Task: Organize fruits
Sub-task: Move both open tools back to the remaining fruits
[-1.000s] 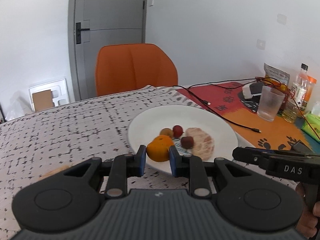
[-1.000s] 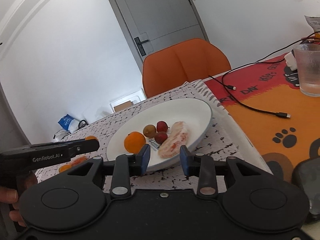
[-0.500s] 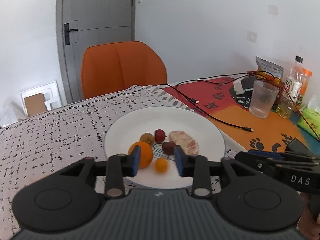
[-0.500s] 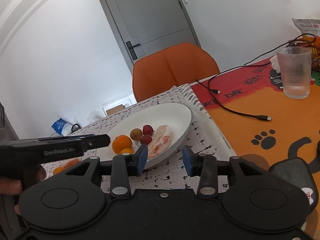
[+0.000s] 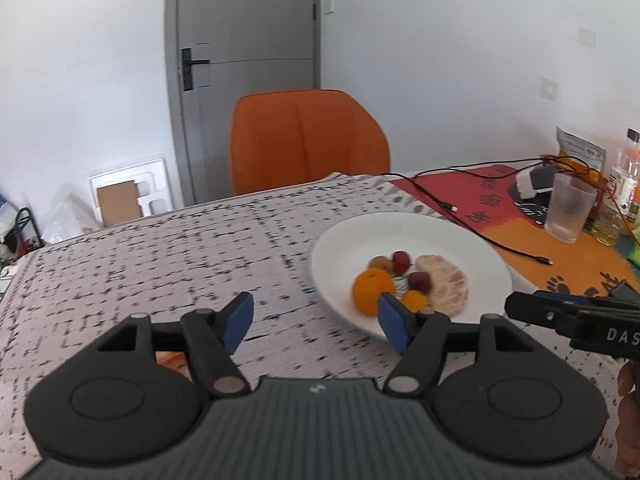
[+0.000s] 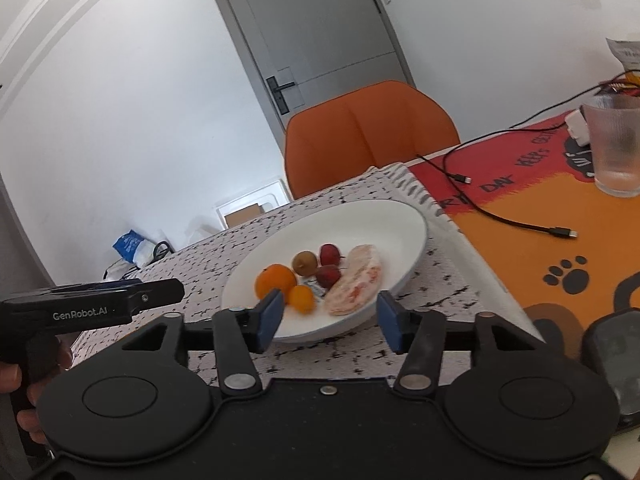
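Observation:
A white plate (image 5: 440, 232) (image 6: 400, 224) on the speckled cloth holds a large orange (image 5: 370, 290) (image 6: 275, 280), a small orange fruit (image 5: 415, 300) (image 6: 301, 298), a brown fruit (image 6: 304, 262), two red fruits (image 6: 330, 254) and a peeled pink citrus piece (image 5: 444, 284) (image 6: 354, 280). My left gripper (image 5: 316, 322) is open and empty, just left of the plate's near rim. My right gripper (image 6: 330, 320) is open and empty, at the plate's near rim. An orange piece (image 5: 172, 360) lies on the cloth under my left gripper.
An orange chair (image 5: 308, 140) stands behind the table. On the right, an orange mat (image 6: 560, 232) holds a black cable (image 6: 500, 216), a ribbed glass (image 5: 570, 208) (image 6: 616, 144), bottles (image 5: 624, 176) and a dark device (image 6: 616, 360).
My left gripper let go of the small orange fruit onto the plate, opened wide and swung left. My right gripper opened wider and stayed near the plate's rim.

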Motion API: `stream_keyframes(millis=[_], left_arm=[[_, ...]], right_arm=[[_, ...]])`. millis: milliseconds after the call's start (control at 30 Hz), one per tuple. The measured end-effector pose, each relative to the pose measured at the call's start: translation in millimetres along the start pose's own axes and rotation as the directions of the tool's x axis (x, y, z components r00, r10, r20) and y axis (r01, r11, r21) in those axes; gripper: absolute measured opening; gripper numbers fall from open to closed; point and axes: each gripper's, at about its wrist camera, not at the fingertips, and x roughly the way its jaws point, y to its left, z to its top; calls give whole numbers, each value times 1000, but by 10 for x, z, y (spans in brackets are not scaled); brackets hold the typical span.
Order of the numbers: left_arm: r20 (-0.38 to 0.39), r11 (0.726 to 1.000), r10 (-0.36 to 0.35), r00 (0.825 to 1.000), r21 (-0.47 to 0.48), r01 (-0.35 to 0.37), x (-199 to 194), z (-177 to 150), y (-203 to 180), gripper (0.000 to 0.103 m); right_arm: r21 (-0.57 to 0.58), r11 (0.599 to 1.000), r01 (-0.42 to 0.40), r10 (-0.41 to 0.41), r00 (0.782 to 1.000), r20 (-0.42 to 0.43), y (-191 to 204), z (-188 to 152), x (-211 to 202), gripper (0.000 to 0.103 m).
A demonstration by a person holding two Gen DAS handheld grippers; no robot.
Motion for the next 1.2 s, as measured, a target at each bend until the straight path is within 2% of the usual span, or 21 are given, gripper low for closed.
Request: stream_keyframes(millis=[167,267,367,433,633,900,1200], left_arm=[[12,999,36,999,-21,-36,-118,-36,147,78],[18,998,59,998,-28,-58,-180,-62,230,82],[19,996,76,997,-40,-76,-227,-97,313,85],[19,995,86,996,-49,-85,-256,-126,373,89],[26,982,149,989,-124,-144,-386,-202,617,94],[38,967,207,978,-161,-198,-543,-263,915,97],[25,958,194,981,-219,-184,-548,-451,1120,97]], right_arm=[[-17,1000,-10,10,1000,3,124,0,-3,64],[-30,999,-21,20,1000,-4,204,-1,20,73],[-38,999,-39,39,999,1,288,-5,27,88],[-39,998,-40,40,999,9,336,-7,34,103],[-61,998,-27,27,1000,1,503,-26,78,103],[-90,995,-51,49,999,-23,731,-89,154,103],[-129,989,-75,69,996,-56,944,-153,254,103]])
